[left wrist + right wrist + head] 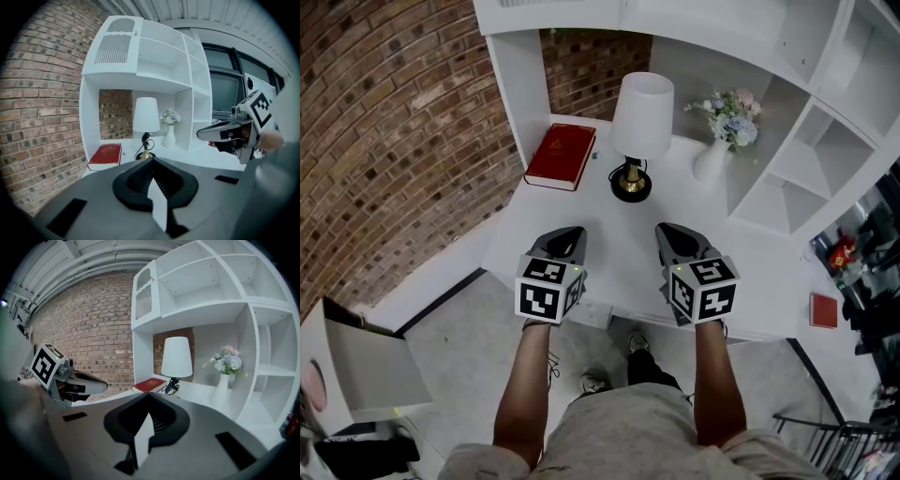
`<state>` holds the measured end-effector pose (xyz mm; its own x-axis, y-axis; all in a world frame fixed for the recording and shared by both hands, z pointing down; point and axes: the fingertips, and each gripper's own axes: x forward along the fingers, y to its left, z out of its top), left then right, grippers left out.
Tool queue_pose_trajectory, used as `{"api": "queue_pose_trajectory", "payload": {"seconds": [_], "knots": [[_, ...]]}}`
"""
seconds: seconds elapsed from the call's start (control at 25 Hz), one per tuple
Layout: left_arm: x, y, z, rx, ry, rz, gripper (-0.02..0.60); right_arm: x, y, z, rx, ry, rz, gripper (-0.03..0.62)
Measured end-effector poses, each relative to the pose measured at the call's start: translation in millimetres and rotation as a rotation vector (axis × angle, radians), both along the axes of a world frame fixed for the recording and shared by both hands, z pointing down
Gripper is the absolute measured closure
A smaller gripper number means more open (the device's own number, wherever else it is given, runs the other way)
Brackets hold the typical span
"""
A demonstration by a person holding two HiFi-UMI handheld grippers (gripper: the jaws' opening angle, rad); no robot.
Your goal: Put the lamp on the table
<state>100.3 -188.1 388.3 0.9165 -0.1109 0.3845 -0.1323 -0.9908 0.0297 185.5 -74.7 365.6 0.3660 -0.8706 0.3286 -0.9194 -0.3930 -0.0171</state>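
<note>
The lamp (639, 127), with a white shade and a brass foot on a black base, stands upright on the white table (614, 246) under the shelf unit. It also shows in the left gripper view as the lamp (146, 117) and in the right gripper view as the lamp (176, 358). My left gripper (570, 232) and right gripper (669, 230) hover side by side over the table's near part, short of the lamp and apart from it. Both are shut with nothing between the jaws: the left gripper (151, 160) and the right gripper (148, 394) each point toward the lamp.
A red book (562, 155) lies left of the lamp. A white vase with flowers (719, 141) stands to its right. White shelf compartments (806, 159) rise at the back and right. A brick wall (384, 141) runs along the left. The person's shoes show under the table edge.
</note>
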Motion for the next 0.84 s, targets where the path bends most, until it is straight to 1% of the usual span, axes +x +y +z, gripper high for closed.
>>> {"api": "queue_pose_trajectory", "payload": {"seconds": [0.56, 0.84], "knots": [[1.8, 4.6, -3.8, 0.008, 0.001, 0.006, 0.588, 0.5, 2.5, 0.2, -0.015, 0.015, -0.003, 0.591], [4.4, 6.8, -4.0, 0.019, -0.004, 0.017, 0.588, 2.2, 5.7, -0.9, -0.008, 0.016, 0.006, 0.591]]}}
